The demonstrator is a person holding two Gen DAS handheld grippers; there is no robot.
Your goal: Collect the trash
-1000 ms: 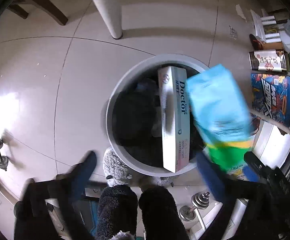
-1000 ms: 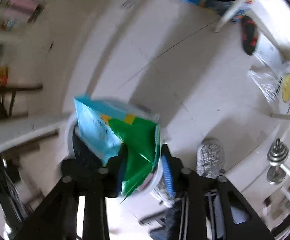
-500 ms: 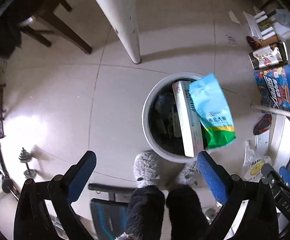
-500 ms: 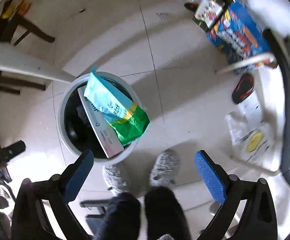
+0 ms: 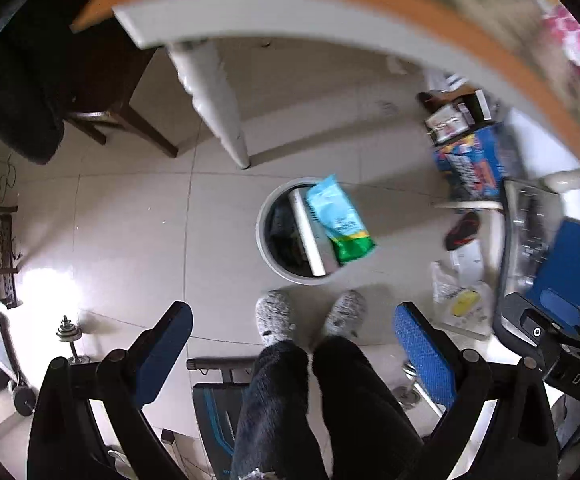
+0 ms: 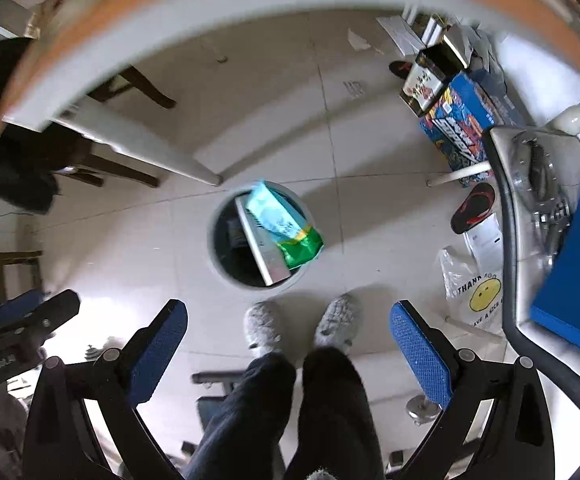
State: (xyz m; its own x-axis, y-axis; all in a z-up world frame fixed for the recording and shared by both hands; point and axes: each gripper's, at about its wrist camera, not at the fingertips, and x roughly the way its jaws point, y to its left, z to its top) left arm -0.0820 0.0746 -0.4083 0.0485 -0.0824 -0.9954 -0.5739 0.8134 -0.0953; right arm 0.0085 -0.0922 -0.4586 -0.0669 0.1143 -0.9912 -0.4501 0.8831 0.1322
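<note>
A round grey trash bin (image 5: pixel 264 248) (image 6: pixel 214 258) stands on the tiled floor far below both grippers. A light-blue and green bag (image 5: pixel 339 220) (image 6: pixel 286 226) lies across its rim, sticking out to the right, beside a long white box (image 5: pixel 309 236) (image 6: pixel 260 250) that leans inside the bin. My left gripper (image 5: pixel 293 344) points straight down, high above the floor, open with nothing between its blue pads (image 5: pixel 425 354). My right gripper (image 6: pixel 290 340) hangs at a similar height, also open and empty. The other gripper's black body shows at each view's edge.
A person's legs and grey furry slippers (image 5: pixel 274 316) (image 6: pixel 337 322) stand just below the bin. A white table's leg (image 5: pixel 218 108) and orange-edged top arch overhead. Boxes (image 6: pixel 461 120), a red-black sandal (image 6: pixel 473 208), a plastic bag (image 6: pixel 477 296) lie right; dumbbell (image 5: pixel 70 336) left.
The blue-green bag left the right gripper, whose jaws spread wide, and came to rest across the bin's rim. Both grippers have risen well above the bin, so the table edge has entered view.
</note>
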